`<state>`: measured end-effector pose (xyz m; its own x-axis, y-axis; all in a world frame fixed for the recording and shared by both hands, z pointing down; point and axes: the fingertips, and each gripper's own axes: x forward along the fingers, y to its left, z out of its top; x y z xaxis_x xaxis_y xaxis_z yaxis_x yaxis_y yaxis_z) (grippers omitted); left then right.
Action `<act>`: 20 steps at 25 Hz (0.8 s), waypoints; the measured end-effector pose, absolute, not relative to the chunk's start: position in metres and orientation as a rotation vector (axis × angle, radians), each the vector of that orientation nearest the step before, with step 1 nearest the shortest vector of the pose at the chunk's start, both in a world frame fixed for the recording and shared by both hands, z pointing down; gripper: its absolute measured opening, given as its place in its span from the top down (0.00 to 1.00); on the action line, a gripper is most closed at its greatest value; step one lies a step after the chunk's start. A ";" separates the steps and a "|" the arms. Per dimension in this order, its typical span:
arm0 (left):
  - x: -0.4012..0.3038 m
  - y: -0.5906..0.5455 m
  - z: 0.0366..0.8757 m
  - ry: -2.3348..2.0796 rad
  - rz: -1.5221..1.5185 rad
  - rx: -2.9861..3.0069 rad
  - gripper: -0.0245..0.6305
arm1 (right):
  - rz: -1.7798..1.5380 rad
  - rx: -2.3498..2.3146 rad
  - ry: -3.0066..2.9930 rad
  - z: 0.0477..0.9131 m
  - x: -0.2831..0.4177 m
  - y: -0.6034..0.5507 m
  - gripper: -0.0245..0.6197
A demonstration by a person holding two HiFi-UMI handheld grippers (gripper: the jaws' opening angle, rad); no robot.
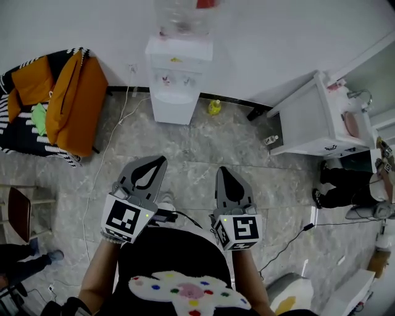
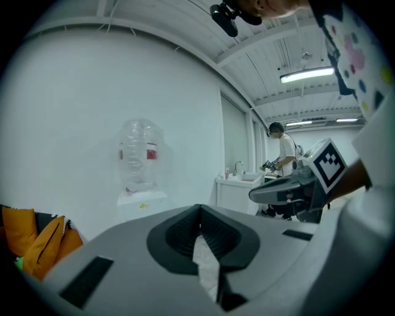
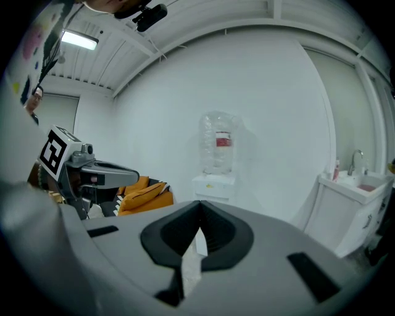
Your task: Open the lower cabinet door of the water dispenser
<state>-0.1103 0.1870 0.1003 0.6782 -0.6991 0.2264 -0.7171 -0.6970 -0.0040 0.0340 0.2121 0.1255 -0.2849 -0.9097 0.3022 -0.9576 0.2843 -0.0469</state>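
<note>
Head view looks steeply down on a grey marbled floor [image 1: 203, 154] that runs to a white wall [image 1: 278, 37] along the top of the frame. At upper left a black-and-white striped couch [image 1: 37, 145] carries orange cushions [image 1: 80, 105] and a small green item [image 1: 39, 117]. At right a white sink cabinet [image 1: 308, 123] stands at an angle, its basin [image 1: 353, 123] showing a pinkish patch that is too small to identify. The water dispenser [image 1: 179, 74] stands against the wall at upper centre, well apart from both tools. Its lower cabinet door [image 1: 174, 111] lies flush with the white body, closed. A clear bottle [image 1: 182, 15] with a red label sits upside down on top of it, and whether it holds water cannot be told. In the lower half of the frame the left tongs [image 1: 162, 159] and right tongs [image 1: 222, 170] are held side by side over the floor, pointing up-frame toward the dispenser. In each gripper view the tongs are pressed together at the tips with nothing between them. A yellow bottle [image 1: 214, 107] stands on the floor just right of the dispenser's base, and a smaller bottle [image 1: 270, 141] stands near the sink cabinet's corner.
</note>
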 end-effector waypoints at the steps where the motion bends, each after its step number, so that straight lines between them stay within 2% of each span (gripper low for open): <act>1: -0.112 0.180 0.101 -1.184 0.325 2.802 0.94 | 0.321 1.730 -2.337 0.125 0.032 0.204 0.96; 20: -0.133 0.131 0.104 -1.123 0.252 2.812 0.94 | 0.260 1.780 -2.314 0.120 0.007 0.160 0.96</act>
<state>-0.1329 0.1314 0.1042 0.7137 -0.6740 0.1909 -0.6910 -0.7221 0.0336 0.0068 0.1596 0.1195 -0.2484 -0.9296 0.2721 -0.9669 0.2550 -0.0114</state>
